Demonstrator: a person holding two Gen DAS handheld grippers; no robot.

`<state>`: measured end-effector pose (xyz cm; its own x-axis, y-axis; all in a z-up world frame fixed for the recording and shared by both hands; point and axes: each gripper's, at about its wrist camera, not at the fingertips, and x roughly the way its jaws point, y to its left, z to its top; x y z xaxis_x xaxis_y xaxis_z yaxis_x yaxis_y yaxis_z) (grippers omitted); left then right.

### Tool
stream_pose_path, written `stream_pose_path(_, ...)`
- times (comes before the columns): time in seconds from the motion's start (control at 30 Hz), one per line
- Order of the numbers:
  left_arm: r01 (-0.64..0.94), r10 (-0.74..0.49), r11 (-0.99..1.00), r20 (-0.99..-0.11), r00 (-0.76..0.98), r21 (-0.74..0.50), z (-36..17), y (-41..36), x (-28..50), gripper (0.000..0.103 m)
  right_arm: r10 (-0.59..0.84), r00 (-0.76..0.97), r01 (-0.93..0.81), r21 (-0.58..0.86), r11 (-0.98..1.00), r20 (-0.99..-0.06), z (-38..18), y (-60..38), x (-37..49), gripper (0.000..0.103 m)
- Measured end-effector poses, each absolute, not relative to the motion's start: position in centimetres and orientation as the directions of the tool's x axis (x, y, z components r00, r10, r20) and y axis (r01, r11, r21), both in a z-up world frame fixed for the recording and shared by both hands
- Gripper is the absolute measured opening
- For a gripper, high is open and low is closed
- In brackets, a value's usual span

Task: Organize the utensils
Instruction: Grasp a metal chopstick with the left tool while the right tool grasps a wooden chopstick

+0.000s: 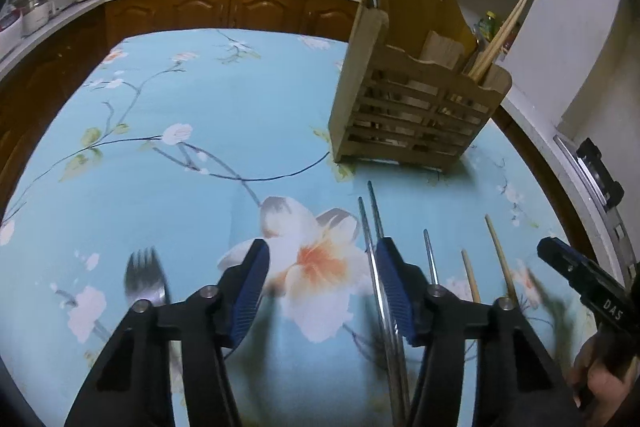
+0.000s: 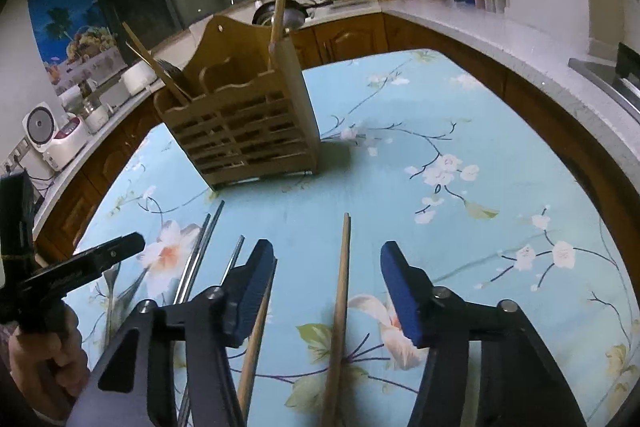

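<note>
On the floral tabletop (image 1: 200,99) we see a fork (image 1: 145,277) at far left. Our left gripper (image 1: 322,291) has its fingers apart, metal chopsticks (image 1: 374,227) just beside. Our right gripper (image 2: 328,291) is spread over a wooden chopstick (image 2: 341,291). The wooden utensil holder (image 2: 248,131) stands beyond.

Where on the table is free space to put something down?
Free: the cloth left of the wooden holder, beyond the fork. Also right of the wooden chopstick. Crowded: before the holder, where metal chopsticks lie.
</note>
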<state>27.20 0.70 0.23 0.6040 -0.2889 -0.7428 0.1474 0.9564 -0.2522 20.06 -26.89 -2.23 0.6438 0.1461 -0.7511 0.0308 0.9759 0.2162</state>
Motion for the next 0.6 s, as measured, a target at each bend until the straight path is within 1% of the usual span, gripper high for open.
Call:
stream_pose_path(0.27,0.19,-0.286,0.958,-0.782,0.553,-0.216,-1.6,-2.0,31.2,0.046,0.138,0.604,0.027,0.193,0.981,-0.785,-3.7,-26.7,21.8,0.046)
stream_pose_path(0.33,0.194,-0.285,0.958,-0.788,0.546,-0.213,-2.1,-2.5,32.0,0.042,0.133,0.592,0.029,0.186,0.982,-0.795,-4.1,-26.7,22.4,0.045)
stream_pose_path(0.4,0.2,-0.278,0.959,-0.801,0.531,-0.2,-2.9,-3.1,33.0,0.034,0.127,0.58,0.029,0.177,0.984,-0.805,-4.5,-26.7,22.9,0.043)
stream_pose_path(0.47,0.207,-0.266,0.961,-0.802,0.534,-0.181,-3.6,-3.6,33.6,0.032,0.12,0.565,0.031,0.166,0.986,-0.816,-5.0,-26.8,23.4,0.04)
stream_pose_path(0.6,0.235,-0.231,0.965,-0.806,0.546,-0.118,-4.1,-4.6,33.9,0.029,0.108,0.521,0.033,0.146,0.989,-0.847,-6.3,-26.6,24.5,0.037)
